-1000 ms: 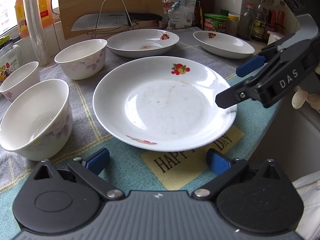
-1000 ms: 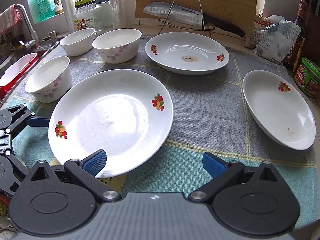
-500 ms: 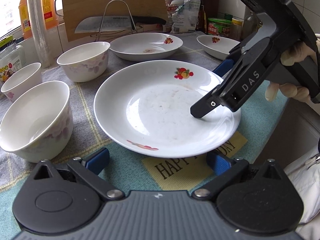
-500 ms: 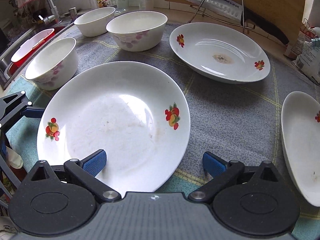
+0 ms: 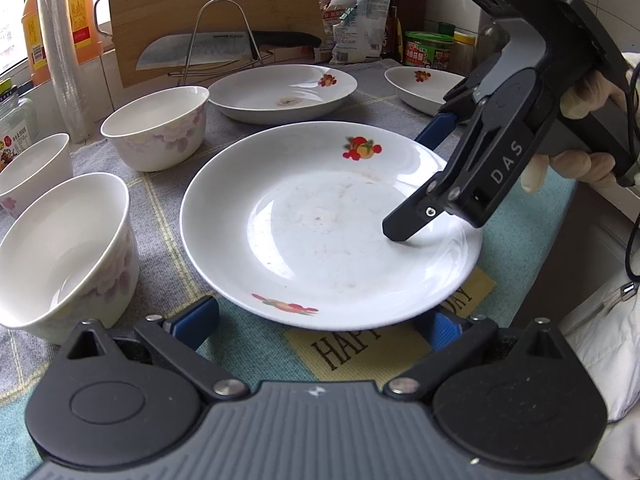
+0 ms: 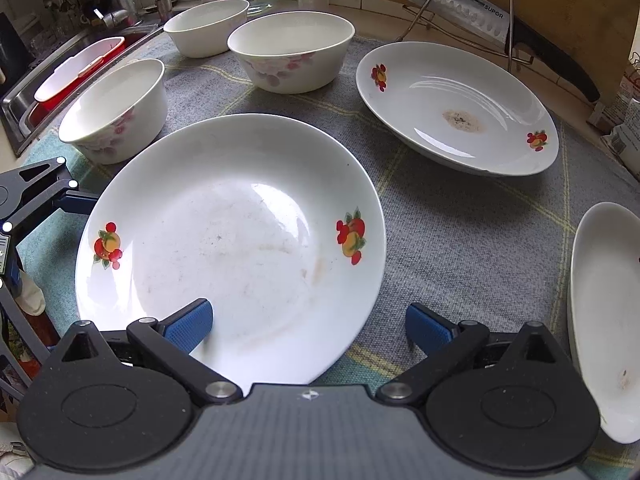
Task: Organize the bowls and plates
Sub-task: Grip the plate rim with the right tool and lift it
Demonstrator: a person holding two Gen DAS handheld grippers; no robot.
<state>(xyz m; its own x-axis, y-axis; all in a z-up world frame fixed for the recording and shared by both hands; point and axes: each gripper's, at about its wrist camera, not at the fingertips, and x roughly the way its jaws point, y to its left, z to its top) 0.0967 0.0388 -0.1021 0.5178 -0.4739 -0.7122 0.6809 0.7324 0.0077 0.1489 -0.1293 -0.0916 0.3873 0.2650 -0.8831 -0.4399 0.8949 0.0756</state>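
Closest to the person, the left gripper (image 5: 320, 322) is hanging low at the counter's edge with its blue pads spread wide, the near rim of the big fruit-patterned plate (image 5: 320, 236) sitting between them without either pad visibly touching it. That plate is lying flat on the checked cloth (image 6: 460, 240), over a yellow patch with lettering.

From the plate's other side, the right gripper (image 6: 308, 324) is reaching in, gaping wide as well: one finger is hovering over the inside of the plate near its rim, while the other is standing outside the rim, over the cloth. Whether the inner finger is actually pressing on the porcelain, I cannot tell. A gloved hand (image 5: 576, 160) is gripping its handle.

Just to the left of the plate, a flowered bowl (image 5: 60, 252) is standing upright, with a second bowl (image 5: 158, 126) and a third bowl (image 5: 30, 168) further back. Beyond the big plate, a stained plate (image 6: 460, 108) is resting near the knife rack (image 5: 224, 36), and a third plate (image 6: 604, 312) is sitting well apart on the right. At the very back, a cutting board (image 5: 208, 4) is leaning against the wall.
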